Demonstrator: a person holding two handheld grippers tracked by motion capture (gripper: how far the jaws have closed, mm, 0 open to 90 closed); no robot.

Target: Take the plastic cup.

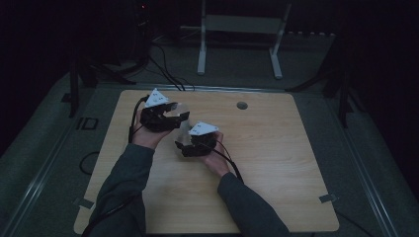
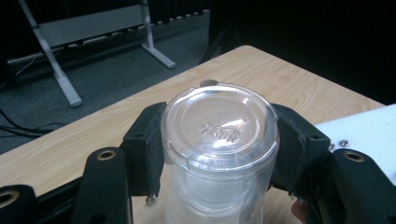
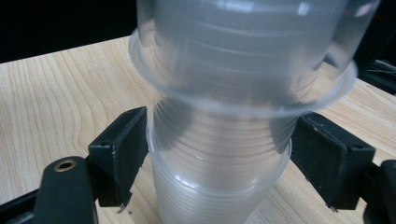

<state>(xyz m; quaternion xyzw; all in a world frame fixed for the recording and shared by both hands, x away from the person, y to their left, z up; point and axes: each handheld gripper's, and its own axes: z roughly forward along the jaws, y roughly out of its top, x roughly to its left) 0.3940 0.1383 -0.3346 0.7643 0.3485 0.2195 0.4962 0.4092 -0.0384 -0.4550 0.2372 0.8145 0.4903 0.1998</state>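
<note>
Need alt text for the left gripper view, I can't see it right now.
A clear cup, upside down, base toward the camera, is clamped between the left gripper's two black jaws. Behind it lie a wooden table, grey floor and a metal stand.

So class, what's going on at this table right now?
A person holds a tool in each hand over a wooden table. The left tool is clamped on the upper clear plastic cup, which is upside down with its base facing the camera. The right tool grips the stack of cups nested beneath it. The upper cup's rim sits partway up that stack, so the two could be coming apart or going together.
</note>
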